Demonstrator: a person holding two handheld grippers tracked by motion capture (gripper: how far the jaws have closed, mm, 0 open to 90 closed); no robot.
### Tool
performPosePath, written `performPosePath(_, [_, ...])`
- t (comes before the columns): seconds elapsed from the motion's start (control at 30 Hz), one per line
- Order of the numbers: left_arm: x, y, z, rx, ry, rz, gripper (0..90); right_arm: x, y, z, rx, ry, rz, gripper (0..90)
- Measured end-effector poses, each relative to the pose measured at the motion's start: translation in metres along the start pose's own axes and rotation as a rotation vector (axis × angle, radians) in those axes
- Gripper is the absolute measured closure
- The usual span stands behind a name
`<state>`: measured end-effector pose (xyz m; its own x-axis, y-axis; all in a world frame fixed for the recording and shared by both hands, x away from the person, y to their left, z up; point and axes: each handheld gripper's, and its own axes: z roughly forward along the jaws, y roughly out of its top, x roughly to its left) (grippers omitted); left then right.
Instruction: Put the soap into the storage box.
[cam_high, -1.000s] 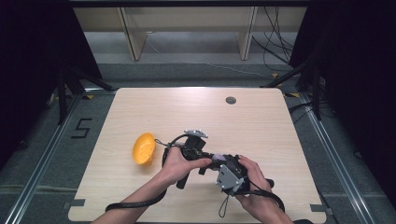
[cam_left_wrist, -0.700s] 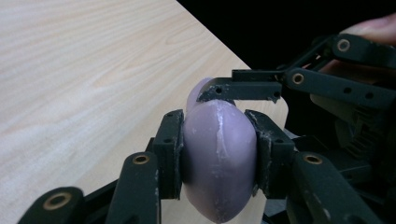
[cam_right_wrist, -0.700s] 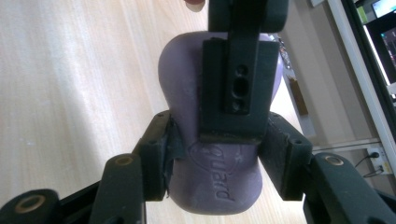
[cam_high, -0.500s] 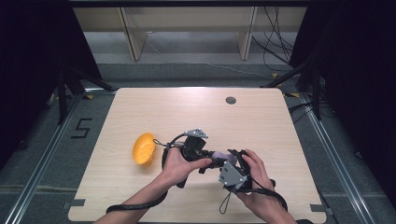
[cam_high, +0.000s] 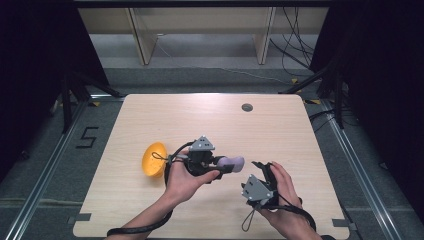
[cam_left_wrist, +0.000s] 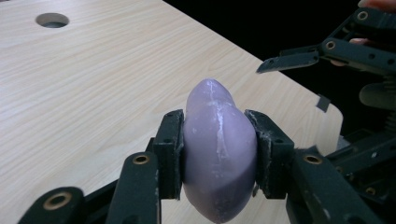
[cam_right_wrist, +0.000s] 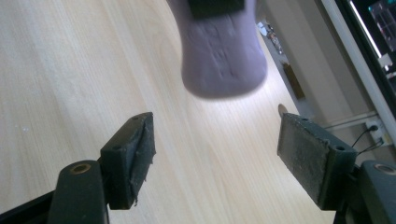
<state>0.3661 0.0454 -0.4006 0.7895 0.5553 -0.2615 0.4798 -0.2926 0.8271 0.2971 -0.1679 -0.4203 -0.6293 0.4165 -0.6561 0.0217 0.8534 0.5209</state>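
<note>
A purple soap-like lump (cam_left_wrist: 218, 154) sits squeezed between the jaws of my left gripper (cam_left_wrist: 217, 156), held above the wooden table (cam_high: 150, 125). From above, the purple lump (cam_high: 231, 162) sticks out to the right of the left gripper (cam_high: 225, 164). My right gripper (cam_high: 261, 167) is open just right of it, apart from the lump. In the right gripper view its fingertips (cam_right_wrist: 133, 156) stand wide with nothing between them, and the purple lump (cam_right_wrist: 222, 51) hangs a little ahead. The right gripper (cam_left_wrist: 299, 58) also appears open at the upper right of the left gripper view.
An orange bowl-shaped piece (cam_high: 153, 160) lies on the table left of my left hand. A round hole (cam_high: 247, 107) is set in the tabletop at the back. Cables trail off the front edge. The table's right edge (cam_high: 325, 165) is close to my right hand.
My right gripper has let go of the purple lump, opened, and drawn back to the right. The left gripper still holds the lump.
</note>
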Motion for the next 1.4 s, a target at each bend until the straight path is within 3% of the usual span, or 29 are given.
performPosePath(0.13, [0.004,-0.004,-0.007,-0.007,0.038,-0.005,58.9,-0.002,-0.006,-0.001,0.003,0.006,0.078,30.6])
performPosePath(0.17, [0.005,-0.005,-0.009,-0.009,0.039,-0.005,58.9,-0.002,-0.007,-0.002,0.003,0.017,0.099,31.3])
performPosePath(0.2, [0.006,-0.006,-0.011,-0.015,0.042,0.001,58.9,-0.004,-0.008,-0.001,0.001,0.006,0.088,31.6])
performPosePath(0.3, [0.01,-0.01,-0.018,-0.026,0.049,-0.004,58.9,-0.006,-0.012,-0.002,0.01,0.033,0.151,33.2])
performPosePath(0.4, [0.013,-0.014,-0.026,-0.033,0.076,-0.013,58.9,-0.008,-0.017,-0.002,0.012,0.035,0.167,34.2])
performPosePath(0.47, [0.016,-0.016,-0.03,-0.044,0.093,-0.019,58.9,-0.009,-0.021,-0.003,0.019,0.028,0.205,34.6])
performPosePath(0.6, [0.018,-0.02,-0.04,-0.053,0.133,-0.021,58.9,-0.012,-0.028,-0.003,0.021,0.044,0.22,35.3])
performPosePath(0.67, [0.02,-0.021,-0.045,-0.054,0.152,-0.018,58.9,-0.012,-0.03,-0.003,0.032,0.034,0.254,35.5])
performPosePath(0.77, [0.022,-0.024,-0.051,-0.056,0.18,-0.018,58.9,-0.014,-0.033,-0.002,0.027,0.043,0.238,35.4])
performPosePath(0.8, [0.022,-0.025,-0.053,-0.052,0.196,-0.02,58.9,-0.013,-0.034,-0.003,0.033,0.037,0.262,35.4])
performPosePath(0.87, [0.024,-0.027,-0.056,-0.057,0.207,-0.024,58.9,-0.014,-0.035,-0.002,0.029,0.049,0.246,35.4])
performPosePath(0.9, [0.024,-0.028,-0.058,-0.055,0.216,-0.027,58.9,-0.014,-0.035,-0.002,0.038,0.042,0.264,35.4])
performPosePath(1.0, [0.027,-0.031,-0.062,-0.067,0.229,-0.03,58.9,-0.016,-0.037,-0.001,0.032,0.045,0.252,35.4])
performPosePath(1.2, [0.031,-0.034,-0.072,-0.076,0.277,-0.025,58.9,-0.016,-0.039,-0.001,0.042,0.035,0.28,35.3])
performPosePath(1.4, [0.035,-0.038,-0.08,-0.088,0.318,-0.037,58.9,-0.017,-0.041,0.0,0.039,0.045,0.266,35.3])
